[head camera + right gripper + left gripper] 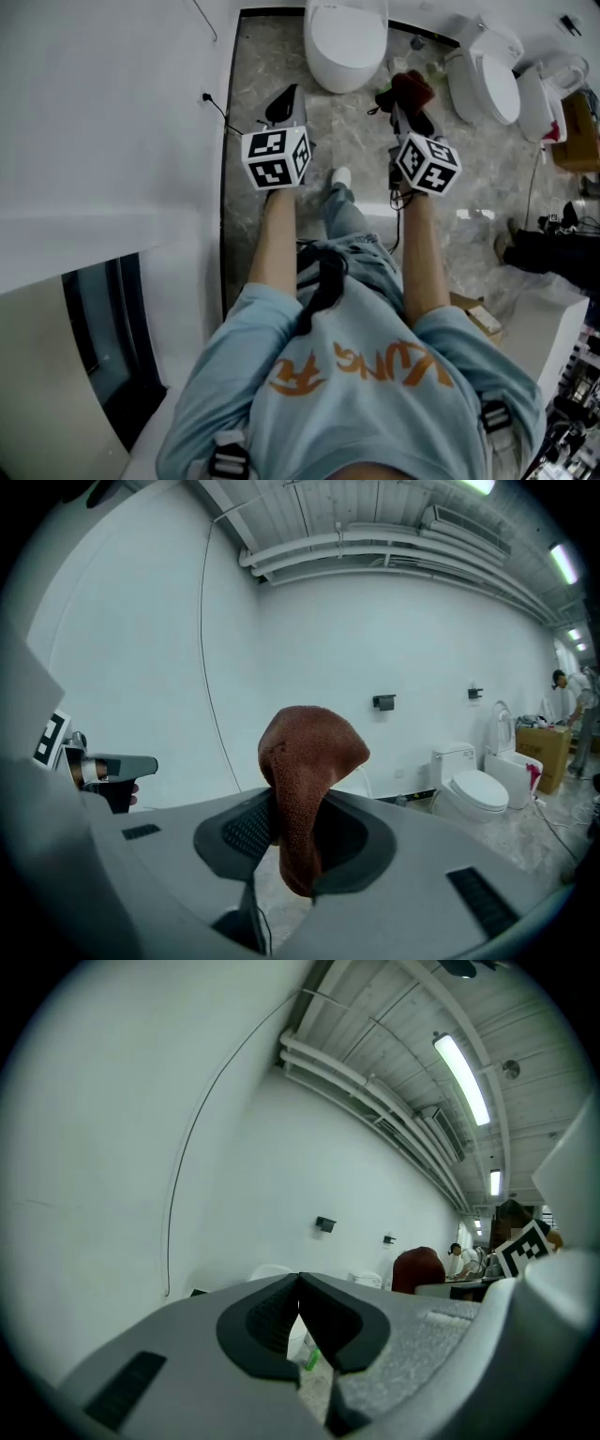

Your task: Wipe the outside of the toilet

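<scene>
Right tongs (296,803) pinch brown cloth (309,747); left tongs (299,1283) pressed together; floor (361,127) (grey) possibly marble.

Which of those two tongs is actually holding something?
The right tongs: their jaws are shut on a reddish-brown terry cloth that flops over the tips. The left tongs are shut too, but with nothing between them.

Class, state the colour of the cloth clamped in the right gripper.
Reddish brown. The cloth shows best in the right gripper view.

Rough terry cloth (305,752); glossy ceramic toilet (345,37)
</scene>
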The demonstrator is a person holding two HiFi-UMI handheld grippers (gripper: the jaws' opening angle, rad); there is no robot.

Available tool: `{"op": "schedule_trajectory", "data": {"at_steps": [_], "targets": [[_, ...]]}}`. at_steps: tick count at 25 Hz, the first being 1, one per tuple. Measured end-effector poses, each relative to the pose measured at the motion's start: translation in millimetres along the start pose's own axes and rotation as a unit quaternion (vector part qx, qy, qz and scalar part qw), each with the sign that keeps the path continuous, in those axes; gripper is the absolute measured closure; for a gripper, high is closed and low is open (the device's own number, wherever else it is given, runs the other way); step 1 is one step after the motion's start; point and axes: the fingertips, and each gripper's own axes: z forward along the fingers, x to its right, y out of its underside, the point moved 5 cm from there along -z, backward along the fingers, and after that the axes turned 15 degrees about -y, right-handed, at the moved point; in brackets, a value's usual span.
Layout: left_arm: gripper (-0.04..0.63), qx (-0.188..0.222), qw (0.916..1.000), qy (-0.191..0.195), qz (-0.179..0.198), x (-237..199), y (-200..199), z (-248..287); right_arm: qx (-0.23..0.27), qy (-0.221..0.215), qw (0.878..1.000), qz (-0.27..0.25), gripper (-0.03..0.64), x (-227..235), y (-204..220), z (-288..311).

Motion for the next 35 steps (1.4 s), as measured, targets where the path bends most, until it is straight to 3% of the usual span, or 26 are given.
{"op": "schedule_trajectory", "data": {"at_steps": [7,12,15,22,27,32,35], "targets": [[0.594,-0.021,0.9978,-0.063,-0.008,-25.3,4.7,70.2,-0.017,-0.055,0.998,0.025,0.508,34.9,3.6,94.4],[0.592,-0.076,0.9954,-0.057,0.013,4.0,28.3,150.8,-0.042,-0.071,0.994,0.073,0.508,94.4,8.7,165.1],[0.594,-0.109,0.9920,-0.062,0.006,18.8,45.4,203.2,-0.068,-0.073,0.991,0.089,0.508,136.8,18.2,198.5],[0.594,-0.100,0.9937,-0.048,-0.012,60.7,31.9,289.8,-0.058,-0.054,0.991,0.112,0.508,234.8,-14.4,254.3],[0.592,-0.105,0.9909,-0.082,-0.022,42.5,26.0,308.5,-0.074,-0.104,0.987,0.095,0.508,227.6,-25.4,295.9],[0.592,-0.107,0.9845,-0.127,-0.057,-6.1,32.0,314.3,-0.100,-0.166,0.979,0.071,0.508,185.8,-18.4,335.2],[0.594,-0.116,0.9801,-0.136,-0.086,-41.4,51.6,339.3,-0.121,-0.172,0.976,0.061,0.508,173.9,-3.0,365.3]]}}
